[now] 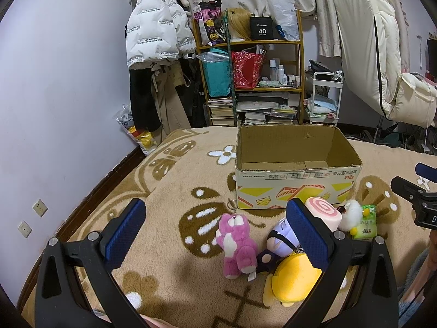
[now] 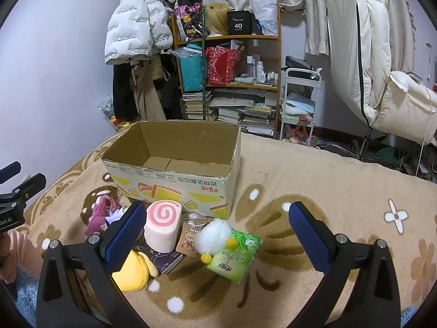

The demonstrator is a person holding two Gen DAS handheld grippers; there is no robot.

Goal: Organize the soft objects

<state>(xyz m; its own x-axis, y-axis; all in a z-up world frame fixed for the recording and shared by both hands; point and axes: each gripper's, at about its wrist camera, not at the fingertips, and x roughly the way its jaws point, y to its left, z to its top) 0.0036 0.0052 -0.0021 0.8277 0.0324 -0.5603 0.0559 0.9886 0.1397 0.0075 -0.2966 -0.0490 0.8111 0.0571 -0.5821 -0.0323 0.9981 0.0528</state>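
Waiting beside an empty box

Clustering just in front of the cardboard box (image 2: 174,161), the pink bear (image 1: 236,246), swirl roll (image 2: 162,227) and yellow plush (image 1: 293,278) lie ready for sorting; left hand-held gripper (image 1: 215,235) and right hand-held gripper (image 2: 215,235) both gape wide, holding nothing.

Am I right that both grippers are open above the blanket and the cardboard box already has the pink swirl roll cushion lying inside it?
Not quite: the cardboard box holds nothing, and the pink swirl roll cushion stands on the blanket just in front of it, as the right wrist view shows. The rest holds: the left gripper and right gripper are both open above the blanket.
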